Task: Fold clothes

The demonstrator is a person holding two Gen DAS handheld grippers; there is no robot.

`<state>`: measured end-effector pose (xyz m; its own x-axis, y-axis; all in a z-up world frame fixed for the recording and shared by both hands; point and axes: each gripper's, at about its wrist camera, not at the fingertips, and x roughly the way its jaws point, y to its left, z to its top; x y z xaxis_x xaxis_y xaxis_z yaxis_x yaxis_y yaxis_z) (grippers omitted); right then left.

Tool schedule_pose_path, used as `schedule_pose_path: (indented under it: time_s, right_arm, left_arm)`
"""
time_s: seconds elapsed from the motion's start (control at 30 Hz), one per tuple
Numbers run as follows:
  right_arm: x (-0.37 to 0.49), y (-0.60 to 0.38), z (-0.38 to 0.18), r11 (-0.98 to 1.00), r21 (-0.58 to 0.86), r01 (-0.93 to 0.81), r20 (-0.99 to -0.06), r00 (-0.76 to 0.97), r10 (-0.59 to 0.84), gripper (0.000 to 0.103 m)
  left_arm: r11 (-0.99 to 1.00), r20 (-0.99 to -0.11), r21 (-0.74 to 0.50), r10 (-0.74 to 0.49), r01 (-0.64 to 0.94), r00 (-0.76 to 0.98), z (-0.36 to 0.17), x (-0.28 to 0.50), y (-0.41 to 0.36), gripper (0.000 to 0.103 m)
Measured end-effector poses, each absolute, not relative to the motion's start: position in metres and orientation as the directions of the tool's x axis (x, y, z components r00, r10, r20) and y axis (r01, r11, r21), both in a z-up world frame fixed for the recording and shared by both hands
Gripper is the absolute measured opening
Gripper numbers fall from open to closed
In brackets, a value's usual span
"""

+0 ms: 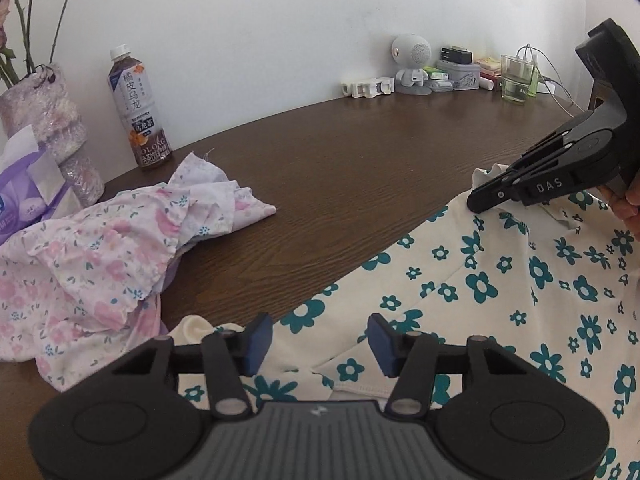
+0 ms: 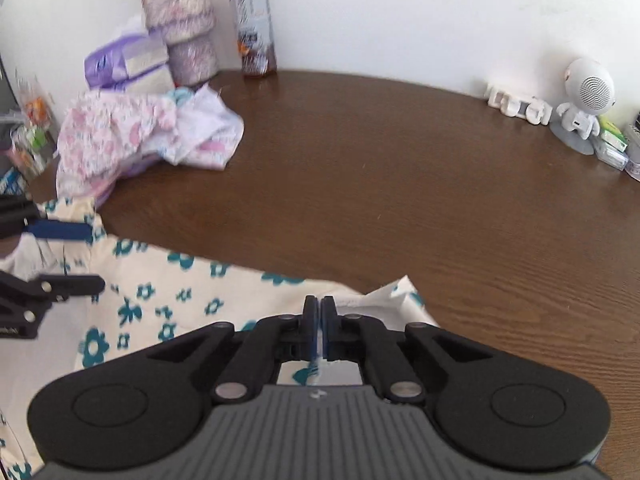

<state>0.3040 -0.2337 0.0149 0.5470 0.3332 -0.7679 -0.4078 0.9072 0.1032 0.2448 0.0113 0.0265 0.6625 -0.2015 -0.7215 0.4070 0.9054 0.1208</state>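
Observation:
A cream garment with teal flowers (image 1: 500,280) lies spread on the brown table (image 1: 360,160). My left gripper (image 1: 320,340) hovers open just above its near-left part, nothing between the blue pads. In the left wrist view my right gripper (image 1: 476,200) is at the garment's far edge, held by a hand. The right wrist view shows my right gripper (image 2: 319,312) shut on a fold of that garment (image 2: 160,300), cloth pinched between the pads. My left gripper (image 2: 92,256) appears open at the left of that view.
A crumpled pink floral garment (image 1: 100,256) lies at the left. Behind it stand a tea bottle (image 1: 138,108), a wrapped vase (image 1: 48,128) and a tissue pack (image 1: 24,192). A white speaker figure (image 1: 412,64), a glass (image 1: 516,80) and small boxes line the back wall.

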Motion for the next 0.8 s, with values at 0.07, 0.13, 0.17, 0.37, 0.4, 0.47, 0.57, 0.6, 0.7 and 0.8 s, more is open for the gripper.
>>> schedule_pose_path:
  time_s: [0.07,0.13,0.17,0.37,0.4,0.47,0.57,0.6,0.7,0.8]
  right_arm:
    - [0.307,-0.236,0.015,0.908,0.112,-0.405,-0.757,0.557,0.342,0.001]
    - [0.309,-0.235,0.012,0.905,0.107,-0.411,-0.754,0.560,0.343,0.001]
    - [0.309,-0.235,0.011,0.906,0.106,-0.410,-0.754,0.561,0.342,0.001]
    - [0.310,-0.236,0.002,0.911,0.100,-0.399,-0.761,0.559,0.329,0.002]
    - [0.309,-0.236,0.001,0.912,0.096,-0.400,-0.765,0.557,0.324,0.002]
    - [0.308,-0.235,0.001,0.911,0.084,-0.404,-0.765,0.560,0.319,0.005]
    - [0.304,-0.238,0.012,0.911,0.086,-0.403,-0.748,0.578,0.326,0.011]
    - [0.302,-0.238,0.018,0.912,0.074,-0.404,-0.733,0.598,0.324,0.012]
    - [0.298,-0.230,0.028,0.890,0.067,-0.450,-0.714,0.602,0.358,0.013]
    - [0.297,-0.212,0.018,0.865,0.022,-0.501,-0.742,0.572,0.350,0.013]
  left_arm:
    - [0.907,-0.720,0.124,-0.196,0.402,0.665,0.025,0.247,0.012,0.045]
    - [0.910,-0.722,0.125,-0.189,0.394,0.666,0.022,0.250,0.014,0.040]
    - [0.913,-0.723,0.123,-0.186,0.389,0.665,0.021,0.251,0.015,0.040]
    - [0.919,-0.728,0.126,-0.169,0.372,0.665,0.013,0.254,0.021,0.040]
    - [0.920,-0.728,0.129,-0.166,0.370,0.666,0.012,0.254,0.021,0.040]
    - [0.922,-0.726,0.129,-0.162,0.364,0.668,0.011,0.255,0.022,0.040]
    - [0.923,-0.721,0.132,-0.160,0.360,0.674,0.011,0.254,0.022,0.040]
    - [0.922,-0.719,0.137,-0.158,0.361,0.677,0.011,0.253,0.022,0.040]
    - [0.925,-0.713,0.151,-0.143,0.350,0.687,0.010,0.252,0.020,0.037]
    - [0.927,-0.705,0.165,-0.128,0.338,0.698,0.009,0.252,0.019,0.028]
